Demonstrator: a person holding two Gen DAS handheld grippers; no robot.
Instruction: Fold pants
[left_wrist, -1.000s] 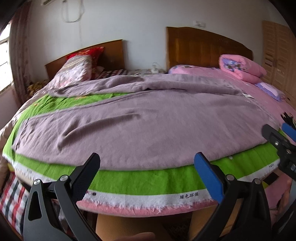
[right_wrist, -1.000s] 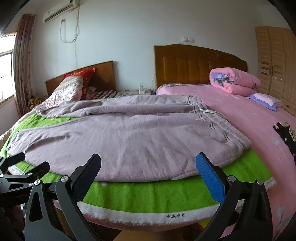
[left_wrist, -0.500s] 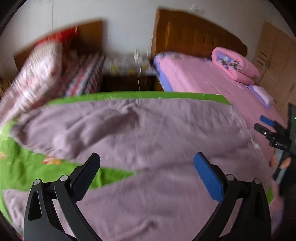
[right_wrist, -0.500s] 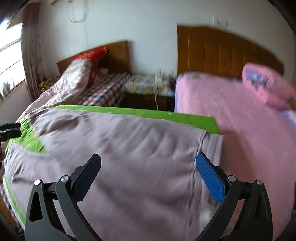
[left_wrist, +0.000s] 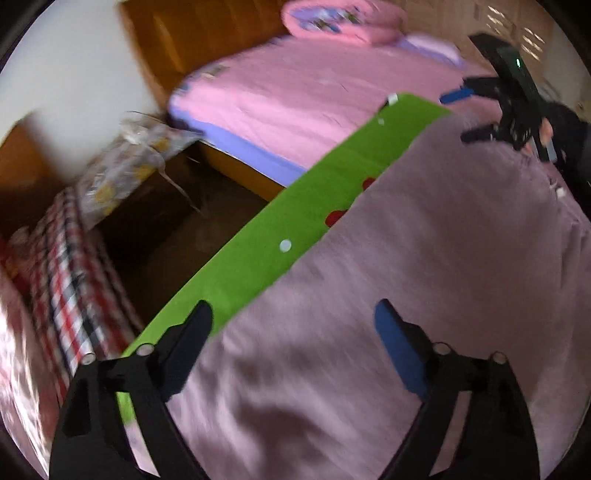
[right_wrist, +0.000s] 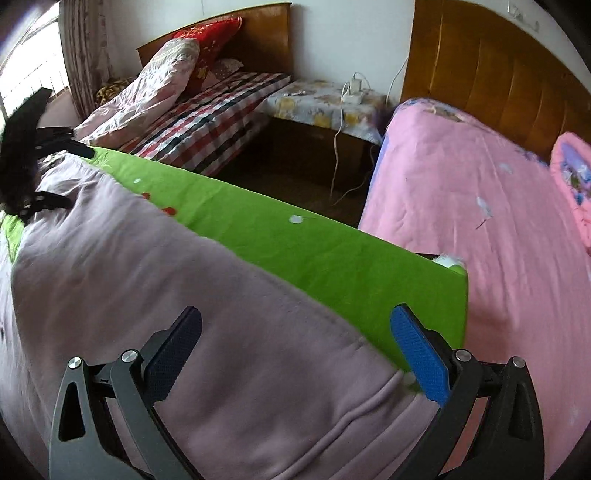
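The mauve pants (right_wrist: 184, 314) spread flat over the green cloth (right_wrist: 332, 258), so nothing rises to block a tool passing above them. Along the far edge a bare green strip borders an open floor gap (right_wrist: 295, 177). Beyond it stand the nightstand (right_wrist: 321, 107) and its hanging cable (right_wrist: 336, 147); the pink bed (right_wrist: 480, 206) flanks the right.

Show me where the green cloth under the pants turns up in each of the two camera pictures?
Left wrist view: the green cloth runs as a slanted band from lower left to upper right, along the far edge of the pants.
Right wrist view: the green cloth crosses the middle, from upper left down to its corner at right.
Shared landmark: the pink bed beyond that cloth.
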